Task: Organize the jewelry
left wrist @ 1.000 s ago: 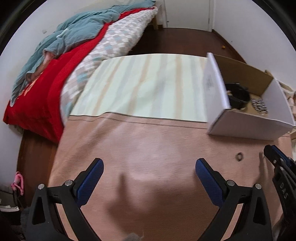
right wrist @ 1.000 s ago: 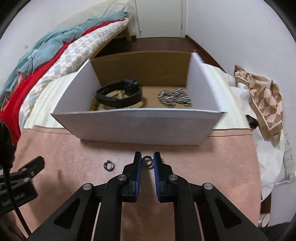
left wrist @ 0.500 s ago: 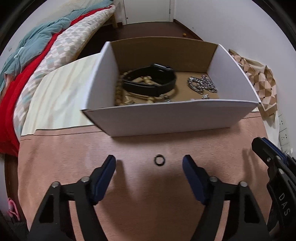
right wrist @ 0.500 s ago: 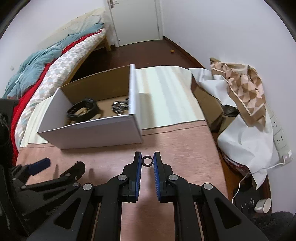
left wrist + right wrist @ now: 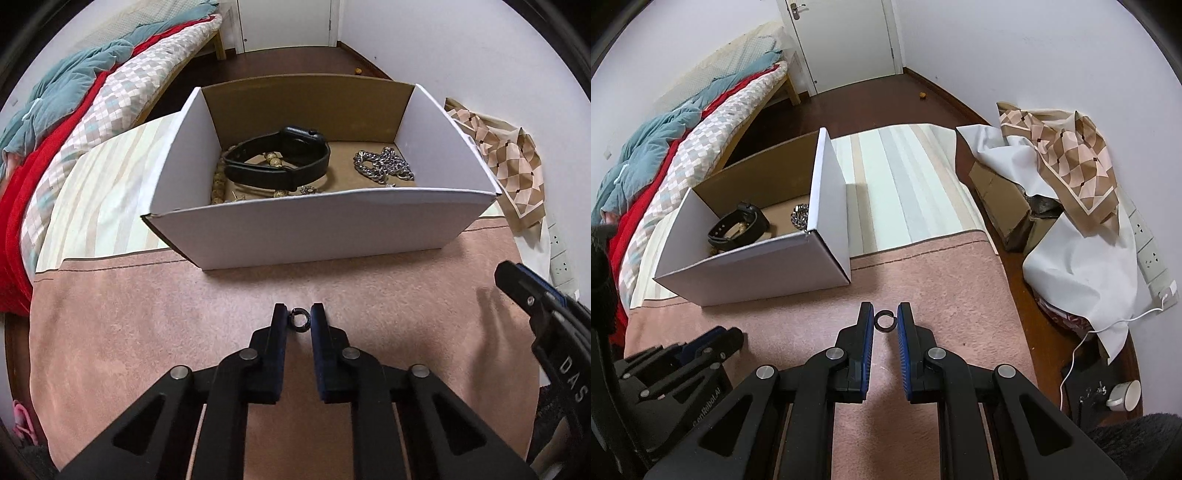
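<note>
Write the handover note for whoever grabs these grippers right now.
Left gripper: shut on a small dark ring, low over the pink cloth in front of the box.
Right gripper: shut on a second ring, right of the white box.
Done: black watch, silver chain and beads lie in the box.
Left: drop both rings into the box.

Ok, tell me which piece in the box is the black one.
The watch, a black strap loop lying left of the silver chain and over the tan beads.
</note>
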{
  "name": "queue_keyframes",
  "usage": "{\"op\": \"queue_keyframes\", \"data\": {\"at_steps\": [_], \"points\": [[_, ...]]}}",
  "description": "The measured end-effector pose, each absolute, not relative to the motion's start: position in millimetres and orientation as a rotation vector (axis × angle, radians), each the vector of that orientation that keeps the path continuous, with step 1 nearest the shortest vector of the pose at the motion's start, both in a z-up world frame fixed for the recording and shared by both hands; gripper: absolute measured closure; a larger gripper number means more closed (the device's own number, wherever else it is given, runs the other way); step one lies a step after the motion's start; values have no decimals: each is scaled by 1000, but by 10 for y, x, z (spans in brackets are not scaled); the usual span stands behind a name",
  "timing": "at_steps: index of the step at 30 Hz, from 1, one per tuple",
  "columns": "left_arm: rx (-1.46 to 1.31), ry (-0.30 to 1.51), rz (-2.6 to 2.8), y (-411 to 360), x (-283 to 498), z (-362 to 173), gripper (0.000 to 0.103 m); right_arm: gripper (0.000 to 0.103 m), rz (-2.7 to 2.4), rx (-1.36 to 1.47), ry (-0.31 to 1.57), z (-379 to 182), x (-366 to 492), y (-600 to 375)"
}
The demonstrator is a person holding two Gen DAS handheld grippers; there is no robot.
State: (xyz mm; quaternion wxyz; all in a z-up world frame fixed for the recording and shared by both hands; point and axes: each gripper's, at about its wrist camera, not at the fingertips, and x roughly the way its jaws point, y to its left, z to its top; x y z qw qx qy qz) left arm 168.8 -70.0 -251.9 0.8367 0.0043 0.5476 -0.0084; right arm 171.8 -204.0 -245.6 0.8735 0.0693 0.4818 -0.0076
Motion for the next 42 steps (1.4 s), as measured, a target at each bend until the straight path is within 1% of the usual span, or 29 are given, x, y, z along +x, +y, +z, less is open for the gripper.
{"op": "queue_keyframes", "data": {"at_steps": [4,12,15,18,28,33,35,36,37,38,39,40,42], "points": [[2,1127,-28,-707,1647,-2357,93,89,-5,154,987,-2355,1705,-2032],[-44,1020,-67,-561,1750,-1723,93,89,46,188,924,-1931,1697,-1993],[-102,1021,-87,-398,1948,-1580,93,89,79,203,904,-1722,1807,-1953],[-155,1062,-103,-243,2200,-1592,93,89,113,210,915,-1618,2024,-1915],[-199,1206,-162,-143,2792,-1764,92,89,218,255,1126,-1905,2786,-1743],[-203,1252,-147,-151,2931,-1723,91,89,245,234,1210,-1982,2977,-1642],[-208,1242,-133,-114,2931,-1661,90,88,248,240,1241,-1994,3019,-1642],[-204,1237,-122,-96,2928,-1633,84,84,243,239,1249,-1988,3032,-1646],[-195,1228,-107,-82,2919,-1598,74,75,240,241,1252,-1977,3032,-1661],[-186,1210,-91,-61,2893,-1548,68,71,235,250,1250,-1958,3033,-1681],[-179,1199,-68,-37,2867,-1508,51,65,231,254,1247,-1937,3027,-1703],[-171,1183,-48,-9,2841,-1467,41,63,226,254,1247,-1911,3015,-1718],[-159,1160,-15,50,2792,-1415,39,61,219,264,1241,-1862,2989,-1761]]}}
